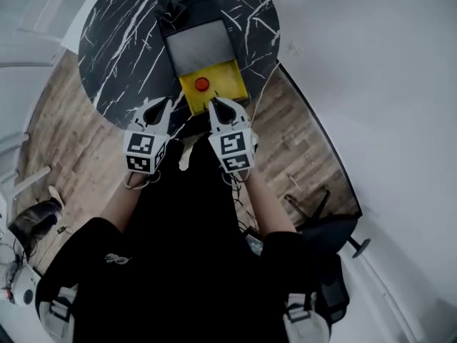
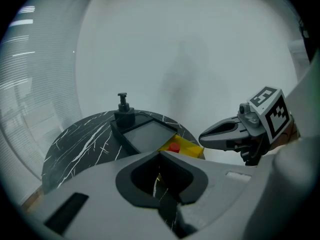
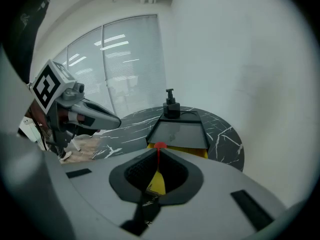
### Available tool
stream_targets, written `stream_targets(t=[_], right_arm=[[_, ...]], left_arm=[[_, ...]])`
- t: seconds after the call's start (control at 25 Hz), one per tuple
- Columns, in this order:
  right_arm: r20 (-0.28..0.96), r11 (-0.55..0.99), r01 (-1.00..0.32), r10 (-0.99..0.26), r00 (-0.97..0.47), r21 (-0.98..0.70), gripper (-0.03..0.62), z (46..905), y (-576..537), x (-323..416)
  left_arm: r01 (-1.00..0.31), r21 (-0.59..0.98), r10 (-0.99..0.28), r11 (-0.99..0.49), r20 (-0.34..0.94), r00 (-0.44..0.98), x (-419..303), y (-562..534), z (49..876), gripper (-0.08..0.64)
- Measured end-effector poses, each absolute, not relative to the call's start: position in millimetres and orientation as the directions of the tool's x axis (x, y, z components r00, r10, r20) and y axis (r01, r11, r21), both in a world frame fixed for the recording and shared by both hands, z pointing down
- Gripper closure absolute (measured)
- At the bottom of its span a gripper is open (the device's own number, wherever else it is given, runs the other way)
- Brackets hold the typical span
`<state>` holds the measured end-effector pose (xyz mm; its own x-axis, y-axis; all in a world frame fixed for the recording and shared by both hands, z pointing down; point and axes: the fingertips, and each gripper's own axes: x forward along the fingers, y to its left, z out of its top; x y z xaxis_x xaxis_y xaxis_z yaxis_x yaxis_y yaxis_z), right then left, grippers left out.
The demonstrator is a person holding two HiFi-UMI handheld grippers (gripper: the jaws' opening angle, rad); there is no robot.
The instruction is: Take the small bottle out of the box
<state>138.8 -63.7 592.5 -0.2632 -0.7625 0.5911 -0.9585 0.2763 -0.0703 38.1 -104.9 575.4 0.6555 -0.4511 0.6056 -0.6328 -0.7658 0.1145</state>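
Observation:
A black box [image 1: 187,21] with a flat grey top stands on the round black marble table [image 1: 121,41]. At its near end lies a yellow part [image 1: 218,88] with a round red cap [image 1: 202,84] on it, which looks like the small bottle. The red cap [image 2: 173,147] [image 3: 160,145] also shows just beyond each gripper's tips. My left gripper [image 1: 166,106] [image 2: 160,155] and right gripper [image 1: 216,106] [image 3: 159,151] hover side by side at the table's near edge, just short of the yellow part. Both are shut and hold nothing. Neither touches the box.
A black pump-shaped piece [image 1: 170,9] [image 3: 171,104] stands on the box's far end. Wooden floor [image 1: 71,141] surrounds the table, and white walls stand close on the right. A white chair [image 1: 50,13] is at the far left and a dark chair base [image 1: 325,227] at the right.

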Motion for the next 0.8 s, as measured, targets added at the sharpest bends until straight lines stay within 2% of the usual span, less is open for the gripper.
stream_targets(t=[0.12, 0.2, 0.24, 0.4, 0.56, 0.8], right_arm=[[0.618, 0.324, -0.944, -0.728, -0.296, -0.071, 0.591, 606, -70, 129], [0.638, 0.341, -0.937, -0.705, -0.308, -0.077, 0.509, 616, -75, 124], [0.649, 0.347, -0.935, -0.694, -0.312, -0.079, 0.499, 621, -77, 122], [0.683, 0.368, -0.927, -0.657, -0.319, -0.079, 0.485, 636, -83, 115], [0.723, 0.374, -0.926, -0.624, -0.297, -0.057, 0.437, 650, -88, 116], [0.755, 0.381, -0.924, -0.592, -0.281, -0.046, 0.404, 664, -99, 118]], left_arm=[[-0.670, 0.114, -0.476, -0.733, 0.617, 0.626, 25, -109, 583, 0.561], [-0.691, 0.111, -0.492, -0.714, 0.622, 0.609, 17, -111, 588, 0.561], [-0.700, 0.111, -0.499, -0.705, 0.624, 0.601, 13, -113, 589, 0.561], [-0.735, 0.113, -0.524, -0.668, 0.629, 0.573, -2, -114, 593, 0.561], [-0.764, 0.119, -0.545, -0.634, 0.632, 0.550, -15, -113, 594, 0.561], [-0.800, 0.135, -0.562, -0.585, 0.643, 0.520, -32, -113, 603, 0.561]])
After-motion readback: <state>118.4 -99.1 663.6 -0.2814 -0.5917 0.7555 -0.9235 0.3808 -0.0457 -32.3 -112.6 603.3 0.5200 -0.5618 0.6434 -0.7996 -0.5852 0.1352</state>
